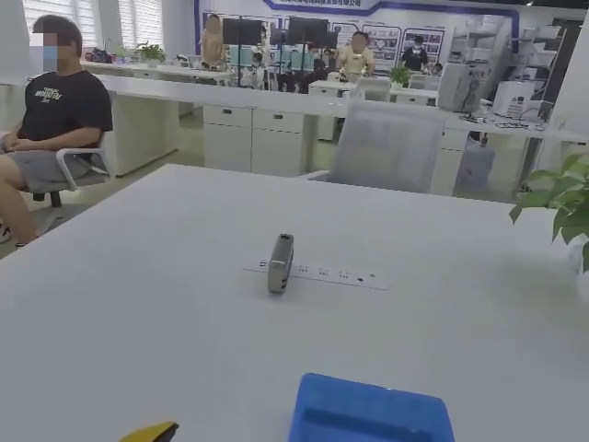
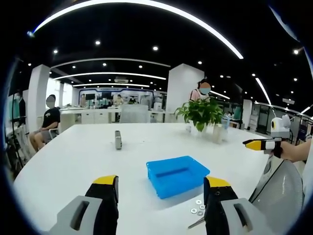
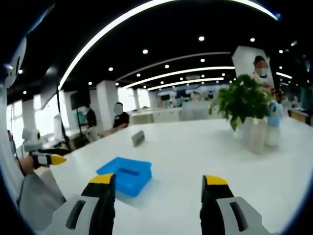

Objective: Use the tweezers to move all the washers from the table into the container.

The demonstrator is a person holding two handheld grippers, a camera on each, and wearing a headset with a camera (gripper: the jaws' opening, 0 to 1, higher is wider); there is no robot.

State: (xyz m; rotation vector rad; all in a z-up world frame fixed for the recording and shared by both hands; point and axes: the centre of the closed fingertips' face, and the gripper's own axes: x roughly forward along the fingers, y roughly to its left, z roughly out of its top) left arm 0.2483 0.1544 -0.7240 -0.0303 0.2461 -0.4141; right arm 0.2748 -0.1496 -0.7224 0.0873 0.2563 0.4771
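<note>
Left tongs [image 2: 161,181] apart, empty. On the worktop [image 2: 73,161], washers [image 2: 198,208] lie at five o'clock of the container [image 2: 176,175], tweezers [image 2: 196,223] at their six. Washers look light, flat, slippery: pinch an edge. Right tongs [image 3: 157,179] apart, empty.

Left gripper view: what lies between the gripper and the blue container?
In the left gripper view, washers and a tweezers tip lie on the table before the container; otherwise bare.

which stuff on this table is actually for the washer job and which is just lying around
For the job:
- washers
- tweezers, next to the washers
- blue container

Just lying about:
- grey device, mid-table
- potted plant
- bottle, beside the plant
</note>
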